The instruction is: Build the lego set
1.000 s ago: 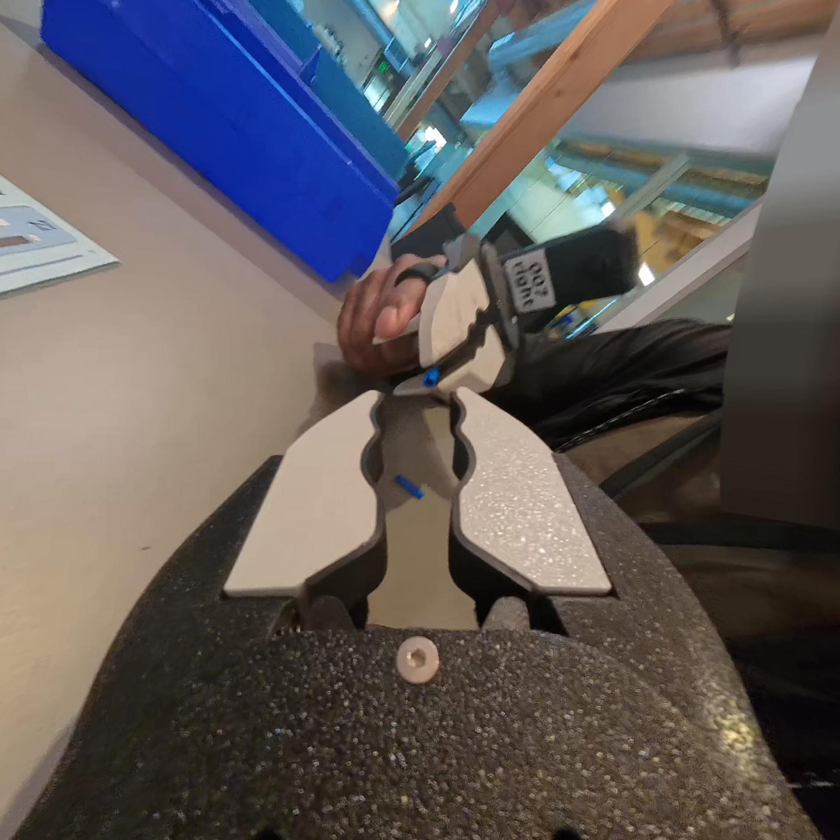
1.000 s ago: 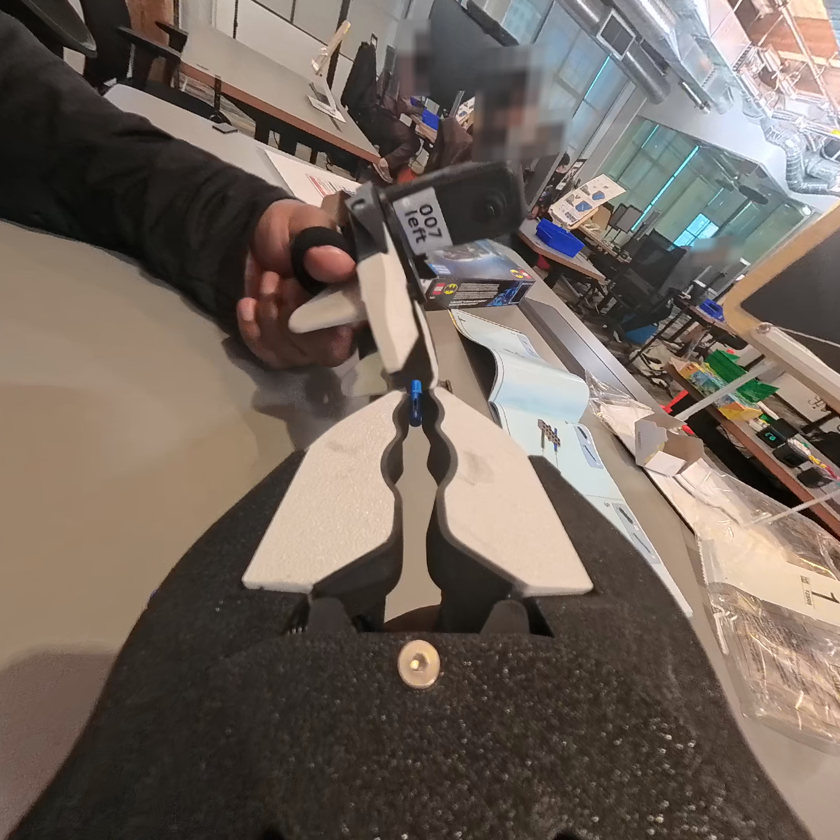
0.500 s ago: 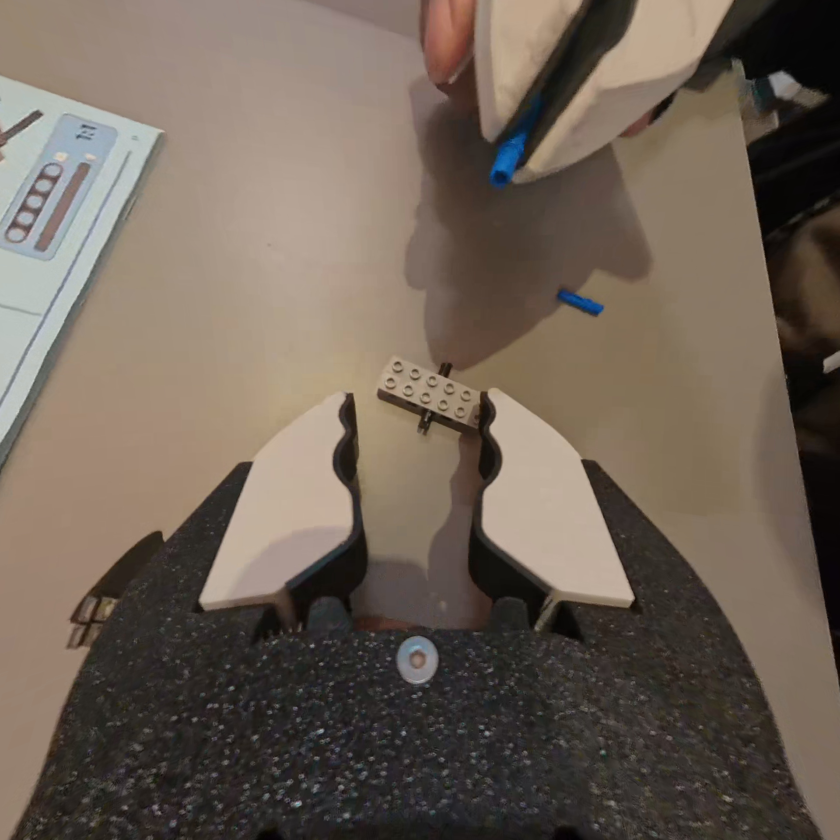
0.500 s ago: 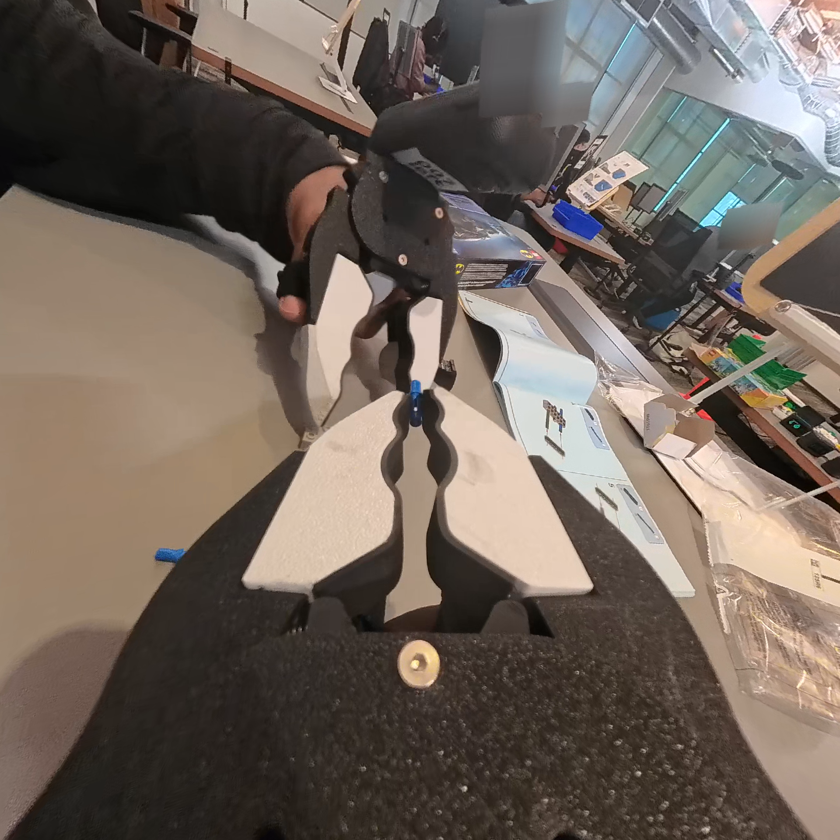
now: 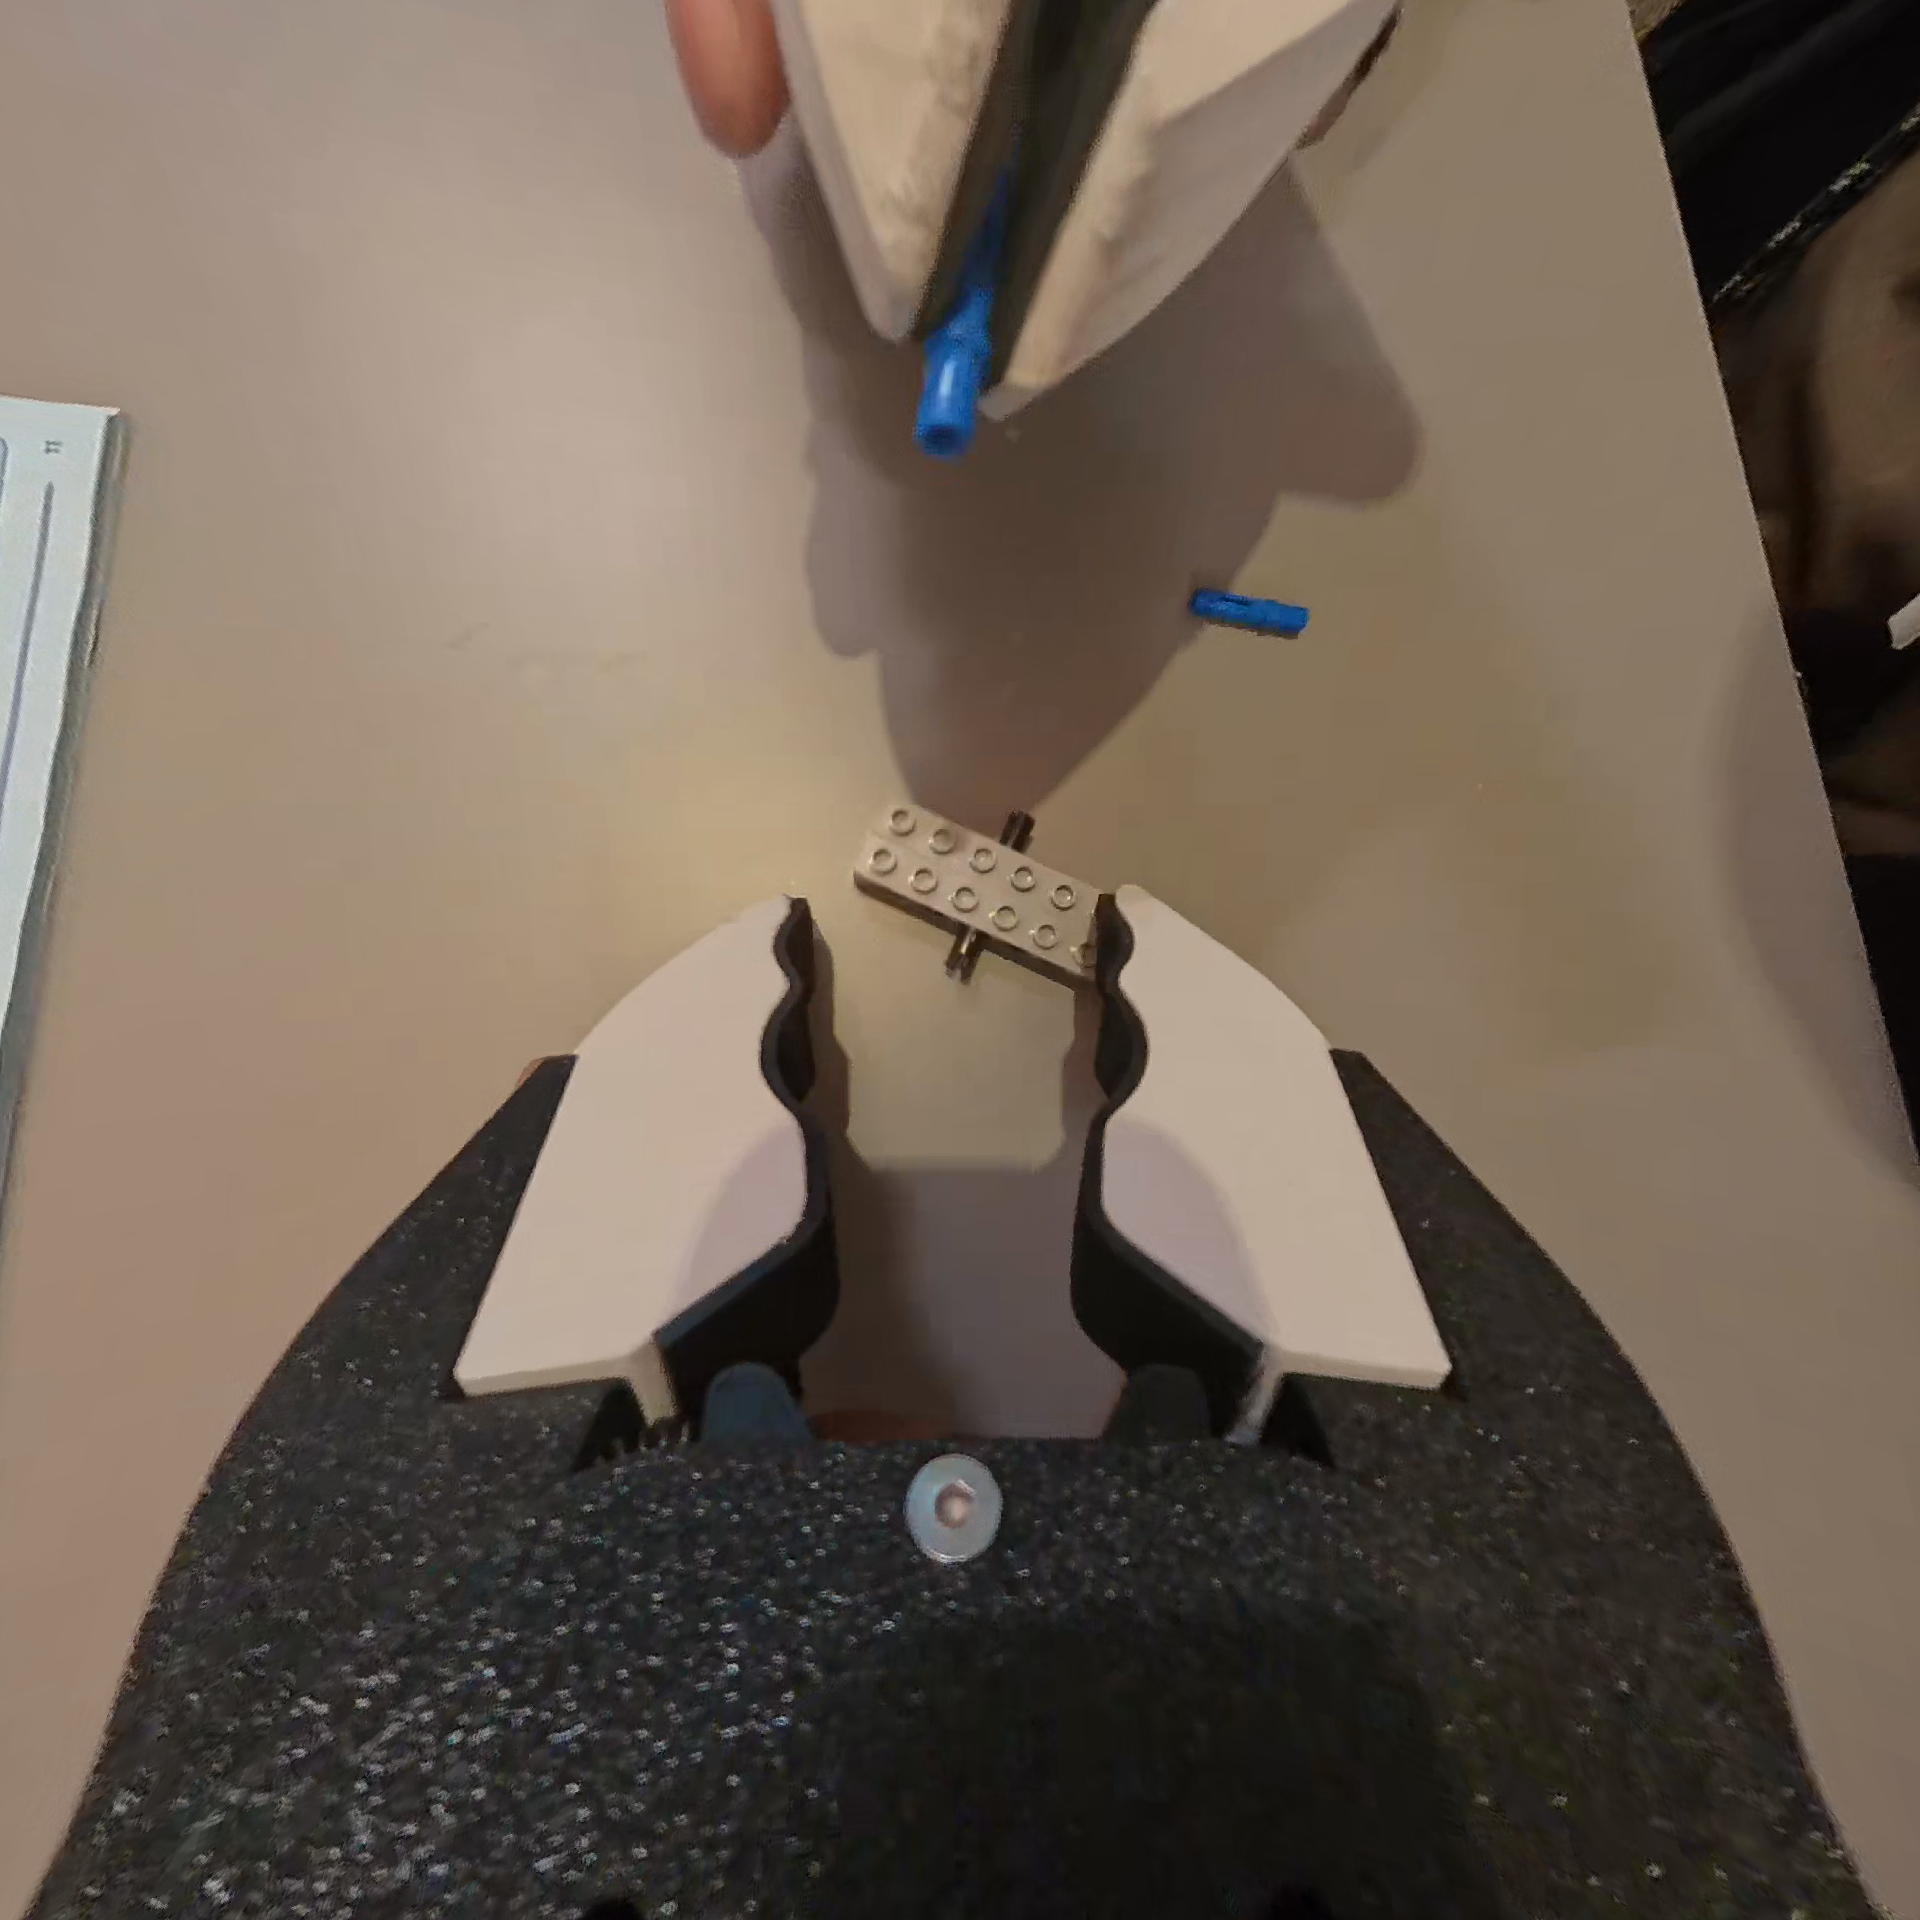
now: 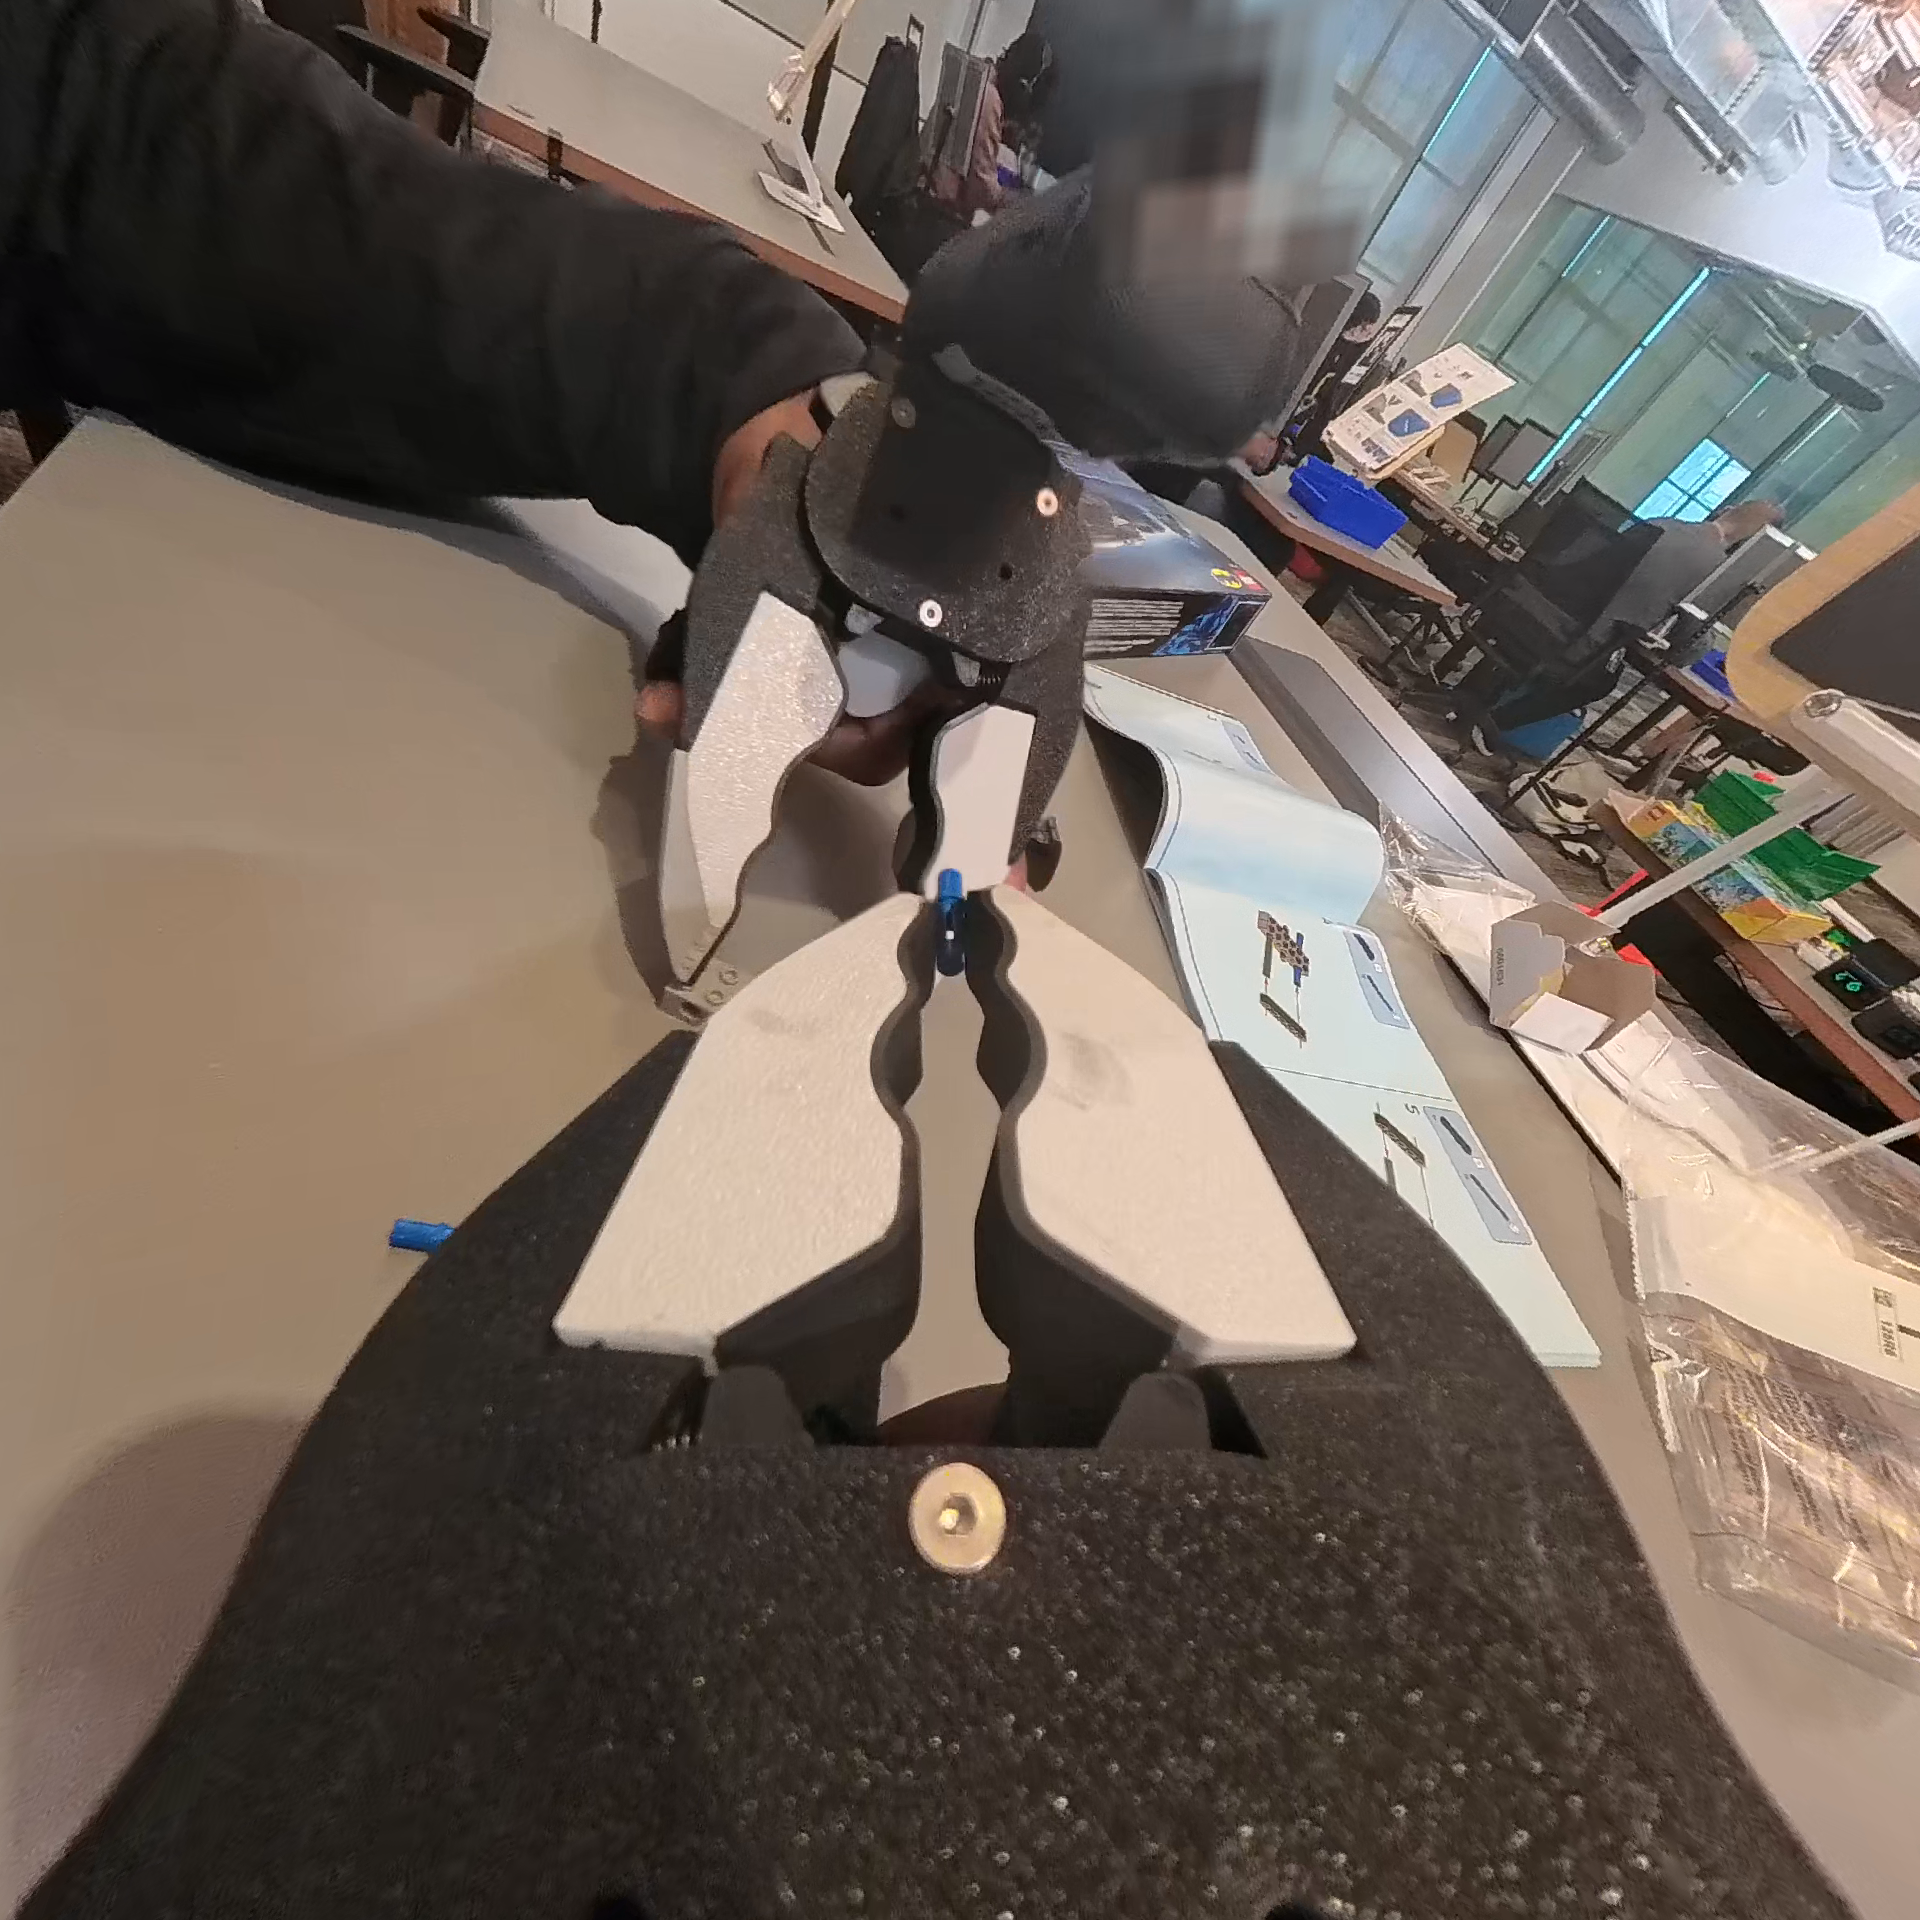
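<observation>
In the left wrist view my left gripper (image 5: 956, 914) is open and points down at the table. A grey studded plate (image 5: 977, 883) with a black pin through it lies flat just ahead of the fingertips. Its right end meets my right pad; the left pad stands clear of it. My right gripper (image 5: 961, 364) hangs above, shut on a blue pin (image 5: 948, 400). A second blue pin (image 5: 1250, 613) lies loose on the table to the right. In the right wrist view my right gripper (image 6: 951, 914) pinches the blue pin (image 6: 948, 935) at its tips. The left gripper's open fingers (image 6: 743, 748) reach down just beyond it.
An open instruction booklet (image 6: 1299, 914), a dark box (image 6: 1164, 613), a small cardboard box (image 6: 1558, 966) and plastic bags (image 6: 1787, 1403) lie right of the grippers. The booklet's edge (image 5: 42, 727) shows at the left, the table edge (image 5: 1714, 520) at the right. A person's black sleeve (image 6: 416, 312) reaches in. The gap from one gripper's tips to the other's is roughly 9 cm.
My left gripper has opened wider, tipped down toward the table and come close over the grey plate. My right gripper has kept its hold on the blue pin.
</observation>
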`<state>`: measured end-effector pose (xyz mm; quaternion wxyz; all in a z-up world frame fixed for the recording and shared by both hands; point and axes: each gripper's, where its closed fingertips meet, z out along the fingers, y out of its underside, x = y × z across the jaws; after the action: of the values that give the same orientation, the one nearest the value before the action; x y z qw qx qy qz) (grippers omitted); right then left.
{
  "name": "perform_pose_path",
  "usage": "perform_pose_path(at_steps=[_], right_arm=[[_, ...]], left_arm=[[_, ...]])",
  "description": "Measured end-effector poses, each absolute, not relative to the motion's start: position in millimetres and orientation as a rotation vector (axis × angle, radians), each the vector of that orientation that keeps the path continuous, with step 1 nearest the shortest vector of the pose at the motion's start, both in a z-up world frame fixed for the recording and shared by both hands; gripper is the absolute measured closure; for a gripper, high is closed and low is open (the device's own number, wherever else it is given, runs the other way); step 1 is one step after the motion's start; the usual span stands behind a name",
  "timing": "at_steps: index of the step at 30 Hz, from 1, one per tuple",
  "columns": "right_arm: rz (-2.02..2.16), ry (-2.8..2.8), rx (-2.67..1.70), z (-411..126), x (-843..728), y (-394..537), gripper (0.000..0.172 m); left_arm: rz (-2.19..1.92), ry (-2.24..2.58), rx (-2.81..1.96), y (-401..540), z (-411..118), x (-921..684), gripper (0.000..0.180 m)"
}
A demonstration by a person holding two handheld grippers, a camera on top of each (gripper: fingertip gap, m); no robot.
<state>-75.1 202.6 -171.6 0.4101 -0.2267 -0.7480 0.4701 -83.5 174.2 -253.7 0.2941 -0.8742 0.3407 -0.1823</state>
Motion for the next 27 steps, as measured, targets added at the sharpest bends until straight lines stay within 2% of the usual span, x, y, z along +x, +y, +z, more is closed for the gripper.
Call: perform_pose_path(at_steps=[7, 19, 27], right_arm=[[1.162, -1.910, -0.568, -177.0, -75.0, 200.6, 0.166], [1.142, -1.881, -0.593, -171.8, -75.2, 208.2, 0.166], [1.108, -1.920, -0.617, -181.7, -74.8, 209.0, 0.166]], left_arm=[[-0.461, 0.980, -2.300, 161.7, -252.6, -72.6, 0.129], [-0.437, 1.056, -2.301, 157.8, -248.0, -59.9, 0.118], [-0.329, 0.984, -2.322, 161.1, -244.2, -51.9, 0.134]])
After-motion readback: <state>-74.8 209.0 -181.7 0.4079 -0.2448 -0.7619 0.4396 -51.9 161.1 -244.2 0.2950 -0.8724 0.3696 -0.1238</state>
